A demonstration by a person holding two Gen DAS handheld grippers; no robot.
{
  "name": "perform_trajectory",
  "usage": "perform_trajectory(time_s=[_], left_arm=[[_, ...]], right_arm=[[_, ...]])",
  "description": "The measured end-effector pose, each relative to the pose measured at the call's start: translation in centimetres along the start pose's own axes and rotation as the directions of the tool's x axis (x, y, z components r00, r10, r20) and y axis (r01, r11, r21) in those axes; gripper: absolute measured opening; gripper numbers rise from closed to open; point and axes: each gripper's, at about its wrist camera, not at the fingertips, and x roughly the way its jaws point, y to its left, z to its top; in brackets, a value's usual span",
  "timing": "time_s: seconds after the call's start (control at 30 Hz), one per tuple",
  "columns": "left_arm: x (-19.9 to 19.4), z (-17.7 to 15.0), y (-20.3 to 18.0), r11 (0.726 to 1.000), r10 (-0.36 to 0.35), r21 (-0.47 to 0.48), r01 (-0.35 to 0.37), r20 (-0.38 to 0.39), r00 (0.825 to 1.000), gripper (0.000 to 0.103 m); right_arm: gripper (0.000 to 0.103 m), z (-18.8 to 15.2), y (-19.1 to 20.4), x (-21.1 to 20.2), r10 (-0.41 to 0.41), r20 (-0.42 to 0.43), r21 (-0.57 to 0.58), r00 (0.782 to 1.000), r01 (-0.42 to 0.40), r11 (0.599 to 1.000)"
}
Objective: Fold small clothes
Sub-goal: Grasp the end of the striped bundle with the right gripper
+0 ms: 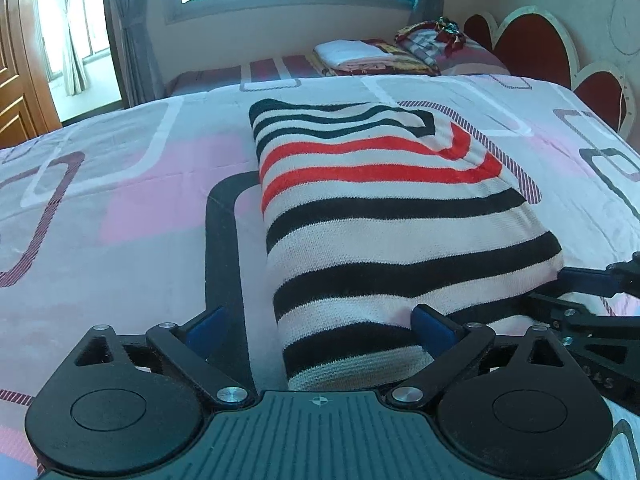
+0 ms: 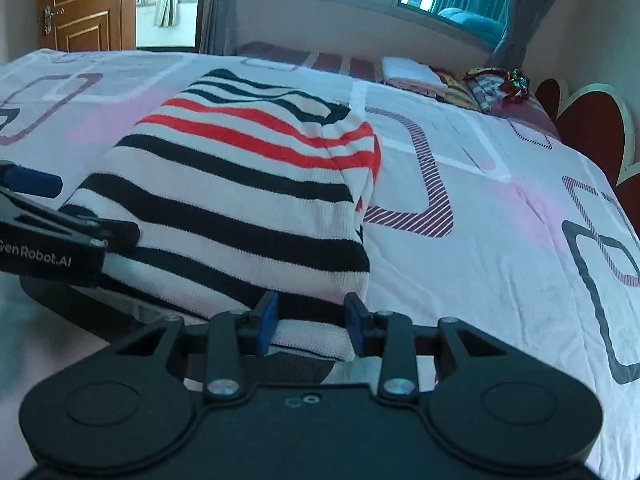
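A folded knit garment [image 1: 376,216] with black, red and white stripes lies on the bed; it also shows in the right wrist view [image 2: 248,200]. My left gripper [image 1: 320,324] is open, its blue pads [image 1: 430,326] wide apart astride the garment's near left corner. My right gripper [image 2: 312,320] has its pads [image 2: 268,320] partly apart around the garment's near right corner, the fabric edge between them. The right gripper shows at the right edge of the left view [image 1: 592,296], the left gripper at the left of the right view [image 2: 52,232].
The bedspread [image 1: 120,208] is pink and white with rounded-rectangle patterns. A stack of folded clothes [image 1: 360,56] and a patterned bundle [image 1: 436,40] lie at the far side. A red headboard [image 1: 532,44] stands right; window, curtains and a wooden door are behind.
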Motion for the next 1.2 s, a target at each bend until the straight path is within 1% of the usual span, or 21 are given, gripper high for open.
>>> perform_trajectory(time_s=[0.13,0.2,0.33,0.43,0.47,0.5,0.53,0.57,0.63,0.73,0.8,0.9,1.03,1.07,1.1,1.13,1.17,1.2], left_arm=[[0.1,0.2,0.1,1.000,-0.001,-0.004,0.001,-0.003,1.000,0.099],[0.0,0.3,0.2,1.000,-0.007,-0.014,0.007,-0.012,1.000,0.099],[-0.8,1.2,0.4,1.000,-0.004,0.002,0.004,-0.022,1.000,0.099],[-1.6,2.3,1.0,1.000,-0.002,-0.010,0.002,-0.006,1.000,0.099],[-1.8,2.8,1.3,1.000,-0.003,-0.023,0.003,-0.001,1.000,0.099],[-2.0,3.3,1.6,0.999,-0.004,-0.037,0.004,0.005,1.000,0.099],[-2.0,3.7,1.9,0.999,-0.004,-0.051,0.004,0.009,1.000,0.099],[-2.0,4.2,2.2,0.998,-0.001,-0.067,0.002,0.010,1.000,0.099],[-1.6,5.0,2.9,0.996,0.012,-0.094,-0.010,0.015,1.000,0.099],[-0.7,5.9,3.6,0.991,0.044,-0.127,-0.042,0.019,0.999,0.099],[0.3,6.1,3.9,0.987,0.064,-0.146,-0.063,0.000,0.998,0.099],[1.8,6.1,4.5,0.983,0.073,-0.170,-0.075,-0.019,0.997,0.099],[3.0,5.9,4.3,0.980,0.086,-0.176,-0.089,-0.022,0.996,0.099],[3.2,5.9,4.3,0.980,0.088,-0.180,-0.090,-0.022,0.996,0.099],[3.3,6.0,4.3,0.979,0.089,-0.182,-0.091,-0.022,0.996,0.099],[3.4,6.0,4.2,0.979,0.091,-0.183,-0.093,-0.021,0.996,0.099],[3.5,6.0,4.2,0.979,0.093,-0.181,-0.095,-0.021,0.995,0.099],[3.5,6.0,4.1,0.979,0.094,-0.180,-0.095,-0.019,0.995,0.099]], right_arm=[[0.035,-0.6,0.1,0.6,-0.009,0.007,0.003,1.000,0.009,1.000],[0.035,-0.6,0.0,0.6,0.000,0.008,-0.004,1.000,0.000,1.000],[0.036,-0.2,-1.2,0.3,0.057,-0.011,0.003,0.998,-0.057,0.998],[0.038,0.7,-2.2,0.0,0.115,-0.037,0.010,0.993,-0.115,0.993],[0.045,0.9,-2.5,-0.3,0.131,-0.037,0.019,0.991,-0.131,0.991],[0.061,1.2,-2.9,-0.6,0.137,-0.032,0.026,0.990,-0.136,0.990],[0.067,1.4,-3.2,-0.9,0.141,-0.024,0.029,0.990,-0.141,0.990],[0.070,1.7,-3.5,-1.1,0.149,-0.012,0.032,0.989,-0.148,0.988],[0.069,2.2,-4.1,-1.1,0.155,0.000,0.038,0.988,-0.155,0.987],[0.059,3.2,-5.2,-0.9,0.160,0.036,0.090,0.986,-0.163,0.983],[0.044,4.0,-5.7,-0.5,0.173,0.064,0.119,0.983,-0.180,0.976],[0.044,4.7,-6.0,1.3,0.199,0.039,0.146,0.979,-0.203,0.968],[0.044,4.7,-6.8,3.0,0.234,0.042,0.199,0.971,-0.237,0.951],[0.042,4.8,-6.9,3.4,0.255,0.045,0.208,0.966,-0.259,0.943],[0.037,4.9,-7.0,3.6,0.273,0.050,0.214,0.961,-0.277,0.937],[0.034,5.0,-6.8,3.8,0.274,0.053,0.211,0.960,-0.278,0.937],[0.026,5.0,-6.6,4.0,0.280,0.049,0.201,0.959,-0.284,0.937],[0.023,5.1,-6.5,4.1,0.287,0.048,0.196,0.957,-0.291,0.936]])
